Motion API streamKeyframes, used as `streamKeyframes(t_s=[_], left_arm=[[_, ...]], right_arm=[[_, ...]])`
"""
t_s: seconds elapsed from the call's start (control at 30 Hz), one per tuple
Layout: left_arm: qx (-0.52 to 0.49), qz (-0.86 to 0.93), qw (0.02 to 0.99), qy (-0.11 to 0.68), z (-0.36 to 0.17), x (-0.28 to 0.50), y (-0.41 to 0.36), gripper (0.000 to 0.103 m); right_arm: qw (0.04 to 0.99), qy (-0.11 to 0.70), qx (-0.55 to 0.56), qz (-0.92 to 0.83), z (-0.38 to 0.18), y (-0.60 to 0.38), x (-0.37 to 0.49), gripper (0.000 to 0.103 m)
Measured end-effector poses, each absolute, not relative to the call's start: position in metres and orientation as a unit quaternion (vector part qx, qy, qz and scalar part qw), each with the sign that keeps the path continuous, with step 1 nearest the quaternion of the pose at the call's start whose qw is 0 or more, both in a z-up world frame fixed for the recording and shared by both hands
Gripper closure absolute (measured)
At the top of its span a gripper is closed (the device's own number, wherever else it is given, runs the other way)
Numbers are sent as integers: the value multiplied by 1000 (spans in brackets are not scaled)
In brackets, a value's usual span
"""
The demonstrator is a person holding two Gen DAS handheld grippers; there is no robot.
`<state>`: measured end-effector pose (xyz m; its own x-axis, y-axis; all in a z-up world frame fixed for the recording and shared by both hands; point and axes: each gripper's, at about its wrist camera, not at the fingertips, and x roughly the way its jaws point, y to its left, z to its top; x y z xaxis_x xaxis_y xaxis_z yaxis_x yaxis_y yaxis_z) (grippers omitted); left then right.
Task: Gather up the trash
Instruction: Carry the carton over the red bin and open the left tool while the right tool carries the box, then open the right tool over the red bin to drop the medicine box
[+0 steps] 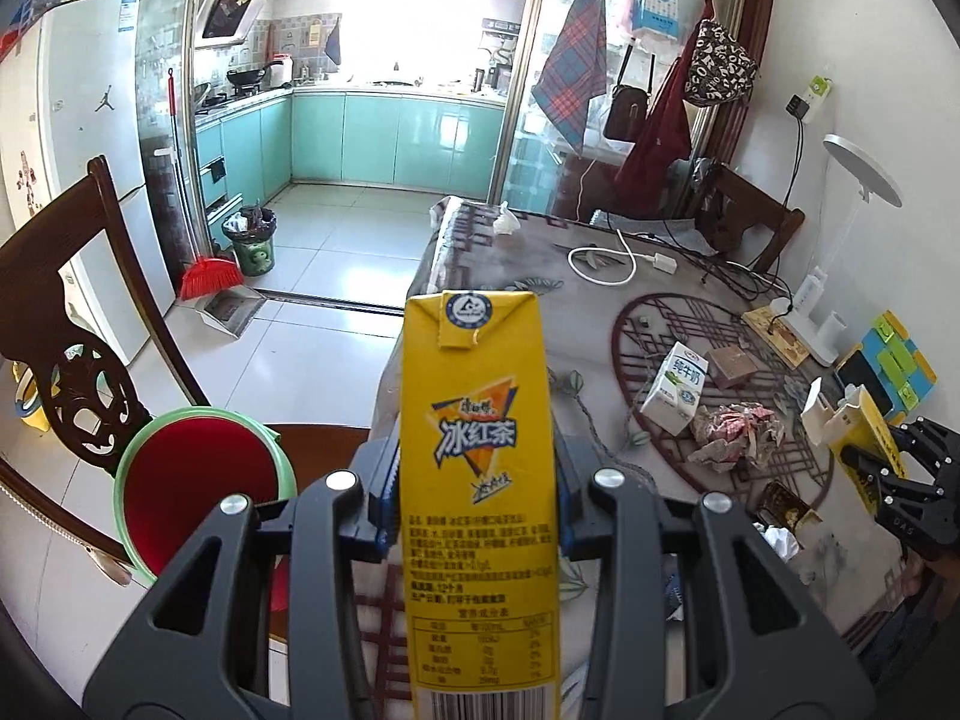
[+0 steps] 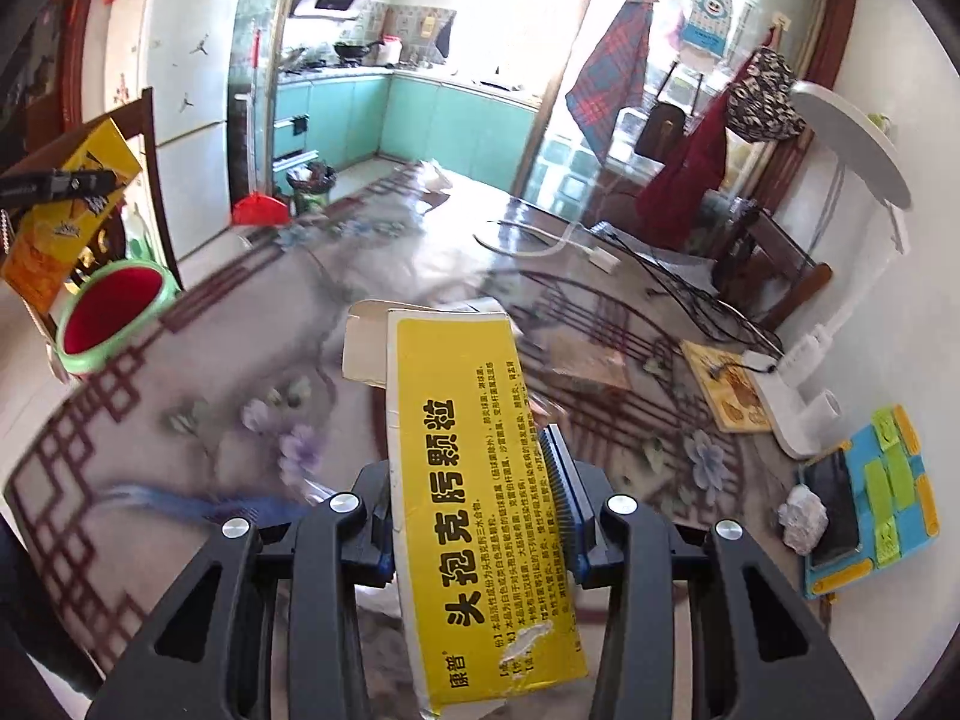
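Yellow iced-tea carton clamped upright in left tongs; right tongs closed on flattened yellow medicine box. Carry left over the green-rimmed red bin, centre, then release. White milk carton lies farther on bench.

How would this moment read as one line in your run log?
left gripper: holding iced tea carton | right gripper: holding yellow medicine box | bin: beside table
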<state>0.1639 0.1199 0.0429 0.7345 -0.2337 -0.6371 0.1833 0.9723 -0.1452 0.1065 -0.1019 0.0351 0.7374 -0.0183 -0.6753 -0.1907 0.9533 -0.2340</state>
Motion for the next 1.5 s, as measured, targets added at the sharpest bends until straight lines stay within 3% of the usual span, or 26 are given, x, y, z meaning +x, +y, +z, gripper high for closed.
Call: streamKeyframes(t_s=[0.67, 1.13, 1.17, 1.23, 1.27, 1.3, 1.5], left_arm=[[-26, 66, 920, 385, -3, 200, 279, 67], [-62, 89, 895, 432, -51, 228, 335, 66], [-62, 92, 895, 432, -51, 229, 336, 65], [-70, 95, 897, 427, -48, 227, 339, 51], [-71, 98, 899, 421, -45, 227, 340, 35], [-70, 102, 902, 413, -40, 225, 341, 25], [-79, 151, 917, 359, -5, 209, 362, 20]], right_arm=[[909, 335, -145, 202, 40, 100, 175, 64], [894, 350, -140, 244, 28, 188, 207, 64], [893, 350, -141, 244, 26, 190, 208, 64], [892, 354, -140, 246, 23, 193, 211, 64], [891, 356, -139, 246, 21, 194, 212, 65], [890, 357, -140, 247, 19, 194, 213, 65], [881, 363, -142, 268, 10, 215, 218, 65]])
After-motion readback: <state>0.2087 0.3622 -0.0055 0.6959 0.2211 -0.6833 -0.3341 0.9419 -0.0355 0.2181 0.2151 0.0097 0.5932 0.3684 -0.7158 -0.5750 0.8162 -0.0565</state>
